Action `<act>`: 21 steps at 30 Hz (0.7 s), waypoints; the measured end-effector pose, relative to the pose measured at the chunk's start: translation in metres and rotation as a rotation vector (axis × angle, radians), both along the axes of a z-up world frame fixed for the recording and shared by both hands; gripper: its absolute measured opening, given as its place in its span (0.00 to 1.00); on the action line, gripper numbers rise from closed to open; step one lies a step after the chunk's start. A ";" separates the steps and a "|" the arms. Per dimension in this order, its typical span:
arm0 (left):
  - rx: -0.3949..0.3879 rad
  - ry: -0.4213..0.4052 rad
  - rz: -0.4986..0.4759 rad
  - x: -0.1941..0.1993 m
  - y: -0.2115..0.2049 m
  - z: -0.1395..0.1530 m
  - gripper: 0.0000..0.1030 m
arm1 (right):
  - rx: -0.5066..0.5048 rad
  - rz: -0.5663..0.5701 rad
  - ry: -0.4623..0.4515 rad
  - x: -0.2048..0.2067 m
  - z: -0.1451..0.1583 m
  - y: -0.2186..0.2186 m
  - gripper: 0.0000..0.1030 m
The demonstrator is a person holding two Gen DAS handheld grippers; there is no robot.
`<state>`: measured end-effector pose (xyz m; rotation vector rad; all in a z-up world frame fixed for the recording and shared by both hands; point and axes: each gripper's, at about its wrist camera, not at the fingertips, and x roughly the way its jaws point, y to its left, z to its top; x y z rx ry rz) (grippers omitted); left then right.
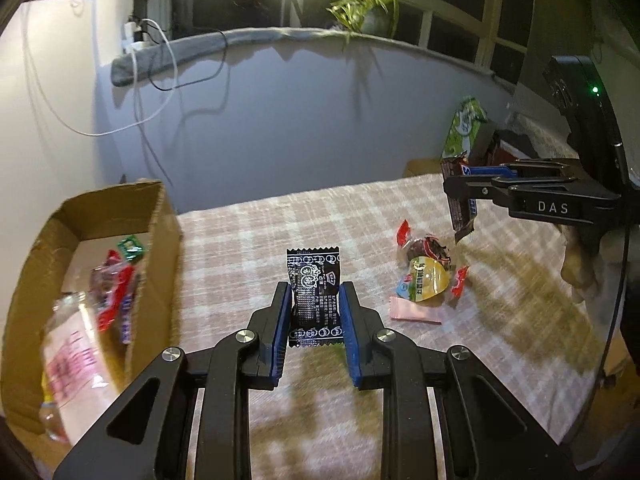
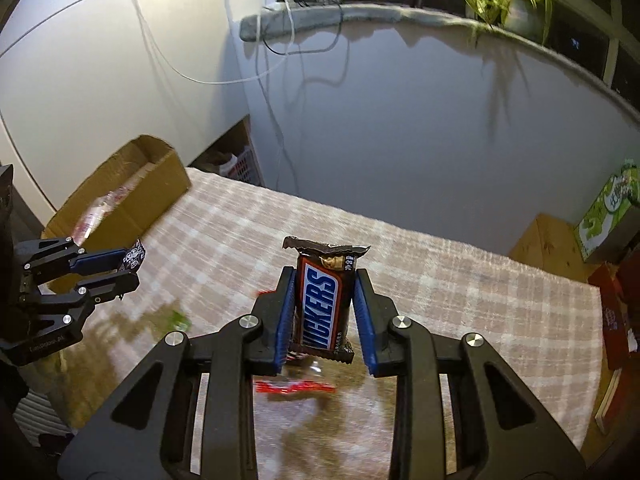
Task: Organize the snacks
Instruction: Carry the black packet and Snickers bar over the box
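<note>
My left gripper (image 1: 314, 294) is shut on a black candy packet (image 1: 314, 292) with white print, held upright above the checked tablecloth (image 1: 280, 220). My right gripper (image 2: 324, 276) is shut on a brown Snickers bar (image 2: 322, 308), lifted off the cloth. From the left wrist view the right gripper (image 1: 460, 192) hangs at the far right with the bar (image 1: 460, 216) dangling from it. In the right wrist view the left gripper (image 2: 128, 268) shows at the left edge with the black packet (image 2: 134, 258). An open cardboard box (image 1: 116, 216) holding several wrapped snacks stands at the left.
On the cloth lie a yellow-lidded jelly cup (image 1: 424, 280), a dark red-ended candy (image 1: 428, 250) and a pink sachet (image 1: 414, 312). A green box (image 1: 464, 128) stands at the table's far right. Red wrappers (image 2: 296, 386) lie under the right gripper. Cables hang on the wall behind.
</note>
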<state>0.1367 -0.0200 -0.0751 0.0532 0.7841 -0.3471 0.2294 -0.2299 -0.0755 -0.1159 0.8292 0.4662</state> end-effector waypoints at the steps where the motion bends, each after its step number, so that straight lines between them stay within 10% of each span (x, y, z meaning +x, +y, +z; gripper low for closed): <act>1: -0.002 -0.009 0.006 -0.003 0.004 0.003 0.22 | 0.004 0.010 -0.005 -0.003 0.003 0.005 0.28; 21: -0.012 -0.098 0.221 -0.038 0.101 0.029 0.22 | 0.068 0.242 -0.073 -0.024 0.045 0.138 0.28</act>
